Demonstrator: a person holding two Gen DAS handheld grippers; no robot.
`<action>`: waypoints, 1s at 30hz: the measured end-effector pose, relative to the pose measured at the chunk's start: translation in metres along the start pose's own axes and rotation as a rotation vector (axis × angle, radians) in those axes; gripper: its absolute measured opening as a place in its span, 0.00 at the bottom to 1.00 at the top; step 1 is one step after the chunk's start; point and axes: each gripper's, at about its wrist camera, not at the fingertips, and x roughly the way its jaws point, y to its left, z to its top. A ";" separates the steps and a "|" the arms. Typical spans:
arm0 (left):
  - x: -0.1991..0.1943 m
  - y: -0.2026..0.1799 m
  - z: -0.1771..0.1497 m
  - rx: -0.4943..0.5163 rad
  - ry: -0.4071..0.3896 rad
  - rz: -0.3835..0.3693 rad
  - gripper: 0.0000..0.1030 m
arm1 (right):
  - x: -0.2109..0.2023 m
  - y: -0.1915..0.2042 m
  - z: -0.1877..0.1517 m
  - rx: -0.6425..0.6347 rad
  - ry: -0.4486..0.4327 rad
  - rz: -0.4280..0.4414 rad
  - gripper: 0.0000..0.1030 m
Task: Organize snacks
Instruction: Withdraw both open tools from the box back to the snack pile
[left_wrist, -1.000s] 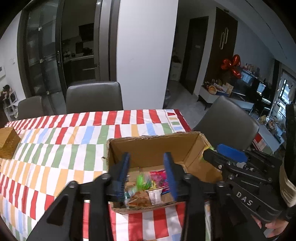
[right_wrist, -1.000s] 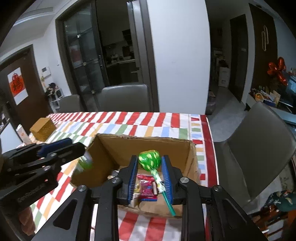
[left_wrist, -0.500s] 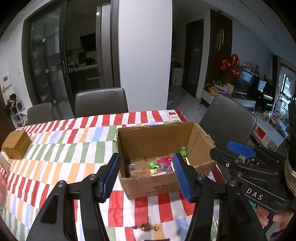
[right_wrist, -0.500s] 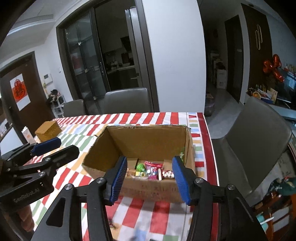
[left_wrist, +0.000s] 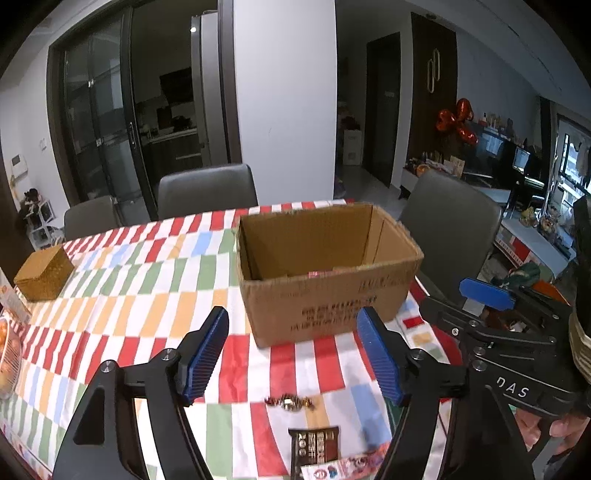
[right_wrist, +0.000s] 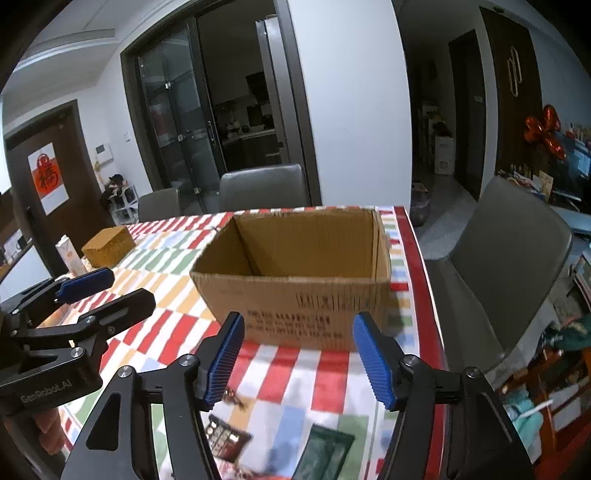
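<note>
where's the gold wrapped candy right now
In the left wrist view the gold wrapped candy lies on the striped tablecloth, in front of the cardboard box and just beyond a dark snack packet.

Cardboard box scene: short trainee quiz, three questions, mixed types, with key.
1. True or false: the left gripper holds a snack.
2. Which snack lies nearest the cardboard box in the left wrist view? A) gold-wrapped candy B) dark brown packet
3. What small box sits far left on the striped tablecloth?

Key: 1 false, both grippers empty, jaws opening; 2 A; 3 the woven golden box.
</note>
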 end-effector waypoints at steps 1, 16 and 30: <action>0.001 0.000 -0.006 0.001 0.011 0.000 0.71 | 0.000 0.000 -0.004 0.001 0.009 0.003 0.61; 0.027 0.003 -0.082 -0.052 0.210 -0.027 0.71 | 0.022 -0.002 -0.071 0.003 0.178 -0.018 0.61; 0.068 -0.003 -0.123 -0.062 0.376 -0.066 0.71 | 0.050 -0.013 -0.119 0.051 0.343 -0.051 0.61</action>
